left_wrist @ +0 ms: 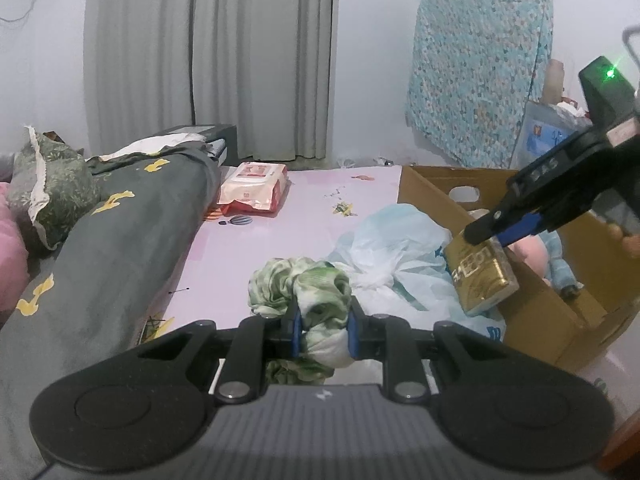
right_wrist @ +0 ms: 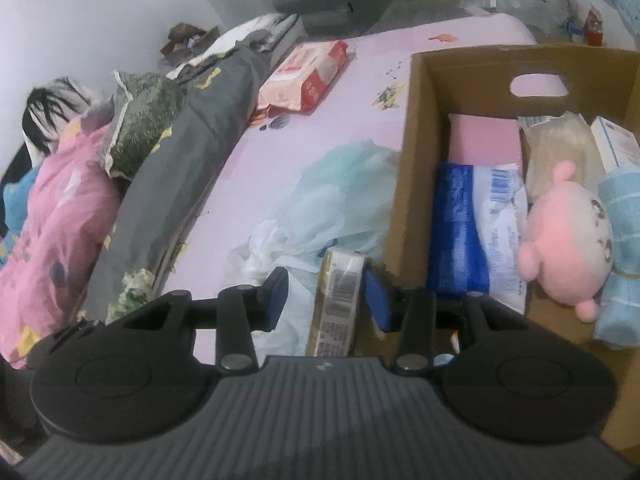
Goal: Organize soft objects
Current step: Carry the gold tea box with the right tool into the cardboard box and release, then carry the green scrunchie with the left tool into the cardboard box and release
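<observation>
My left gripper point(left_wrist: 323, 330) is shut on a green and white cloth bundle point(left_wrist: 308, 300) above the pink bed sheet. My right gripper point(right_wrist: 326, 300) has its jaws apart around a gold tissue pack point(right_wrist: 338, 304); the right pad is close to it and the left stands off. In the left wrist view the right gripper point(left_wrist: 486, 236) touches the top of that pack point(left_wrist: 482, 276), which leans on the near wall of the cardboard box point(left_wrist: 560, 312). The box point(right_wrist: 408, 168) holds a pink plush point(right_wrist: 568, 232), a blue towel point(right_wrist: 622, 248) and packets.
A pale blue plastic bag point(left_wrist: 396, 248) lies crumpled beside the box. A pink wipes pack point(left_wrist: 254, 188) lies farther back on the bed. A grey duvet point(left_wrist: 112, 248) and pillows point(right_wrist: 136, 140) run along the left side. Curtains and a patterned cloth hang behind.
</observation>
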{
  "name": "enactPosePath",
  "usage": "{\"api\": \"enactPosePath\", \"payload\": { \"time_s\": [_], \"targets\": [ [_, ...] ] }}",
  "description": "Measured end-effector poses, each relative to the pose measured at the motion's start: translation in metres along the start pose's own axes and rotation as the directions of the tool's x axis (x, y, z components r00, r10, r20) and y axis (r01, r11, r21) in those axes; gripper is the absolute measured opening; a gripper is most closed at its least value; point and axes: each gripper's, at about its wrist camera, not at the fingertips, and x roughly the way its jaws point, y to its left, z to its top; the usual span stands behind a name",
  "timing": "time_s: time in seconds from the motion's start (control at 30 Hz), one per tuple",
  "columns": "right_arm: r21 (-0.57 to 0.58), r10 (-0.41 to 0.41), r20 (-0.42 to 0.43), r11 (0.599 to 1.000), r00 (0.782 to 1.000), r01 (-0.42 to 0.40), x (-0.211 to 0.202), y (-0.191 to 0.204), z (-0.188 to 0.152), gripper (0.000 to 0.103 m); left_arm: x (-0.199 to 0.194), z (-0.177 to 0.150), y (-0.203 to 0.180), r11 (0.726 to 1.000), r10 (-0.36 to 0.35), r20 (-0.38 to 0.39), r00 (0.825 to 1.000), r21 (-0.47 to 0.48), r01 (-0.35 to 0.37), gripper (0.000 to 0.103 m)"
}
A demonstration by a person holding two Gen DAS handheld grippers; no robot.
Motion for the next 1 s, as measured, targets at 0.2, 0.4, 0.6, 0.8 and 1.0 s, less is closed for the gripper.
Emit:
{"api": "enactPosePath", "payload": {
  "time_s": [0.2, 0.4, 0.6, 0.8, 1.0],
  "targets": [
    [-0.1, -0.092, 0.018, 0.991, 0.996, 0.093, 0.013, 0.023, -0.005, 0.042, -0.007, -0.002, 0.011, 1.0, 0.007, 0.005, 1.0, -0.022, -0.007, 0.023],
    [-0.143, -0.143, 0.059, 0.978, 0.988, 0.15, 0.012, 0.03, -0.008, 0.022, -0.016, -0.003, 0.018, 0.999, 0.017, 0.019, 1.0, -0.038, -0.016, 0.023],
    [-0.007, -0.008, 0.204, 1.0, 0.979, 0.01, -0.061, 0.007, -0.006, 0.021, -0.02, -0.001, 0.018, 0.999, 0.016, 0.031, 0.999, -0.029, -0.015, 0.023],
    [0.042, -0.146, 0.294, 0.989, 0.944, 0.14, -0.138, -0.044, -0.027, 0.022, -0.012, 0.004, 0.003, 0.999, -0.02, 0.017, 1.0, -0.026, 0.02, 0.023],
    [0.058, -0.31, 0.151, 0.951, 0.939, 0.305, -0.137, -0.101, -0.054, 0.022, -0.005, 0.01, -0.032, 0.998, -0.061, 0.011, 0.998, 0.02, 0.061, 0.023]
  ]
}}
